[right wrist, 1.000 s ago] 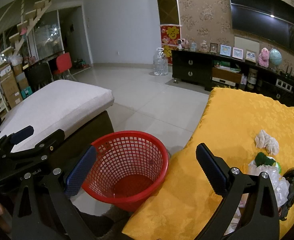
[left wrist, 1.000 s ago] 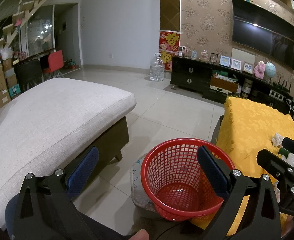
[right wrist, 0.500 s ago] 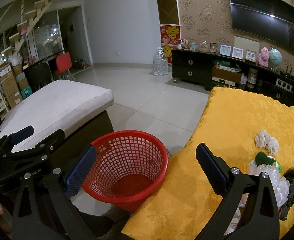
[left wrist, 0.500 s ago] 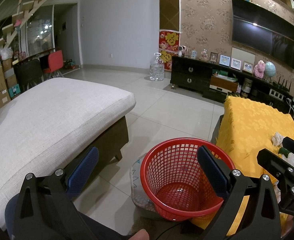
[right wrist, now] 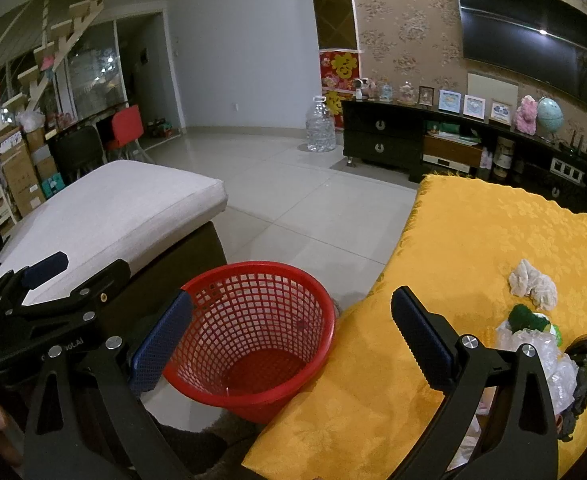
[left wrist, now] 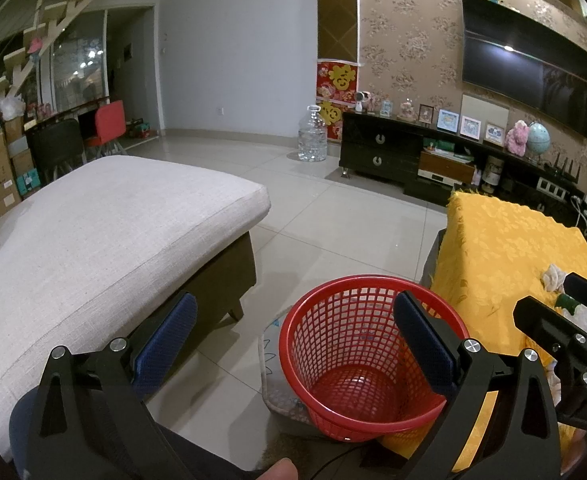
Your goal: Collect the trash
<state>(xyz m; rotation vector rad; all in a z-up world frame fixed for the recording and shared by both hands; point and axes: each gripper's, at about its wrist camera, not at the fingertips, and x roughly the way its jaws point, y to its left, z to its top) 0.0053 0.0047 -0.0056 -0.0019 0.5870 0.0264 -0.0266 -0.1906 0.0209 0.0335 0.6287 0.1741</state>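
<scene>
Red basket (right wrist: 261, 336) between grey ottoman (right wrist: 109, 216) and yellow-clothed table (right wrist: 493, 240), touching the cloth.

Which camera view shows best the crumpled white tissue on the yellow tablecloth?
The right wrist view: there the crumpled white tissue lies whole and unobstructed on the yellow tablecloth. In the left wrist view it is small at the frame's edge, partly behind the right gripper.
</scene>
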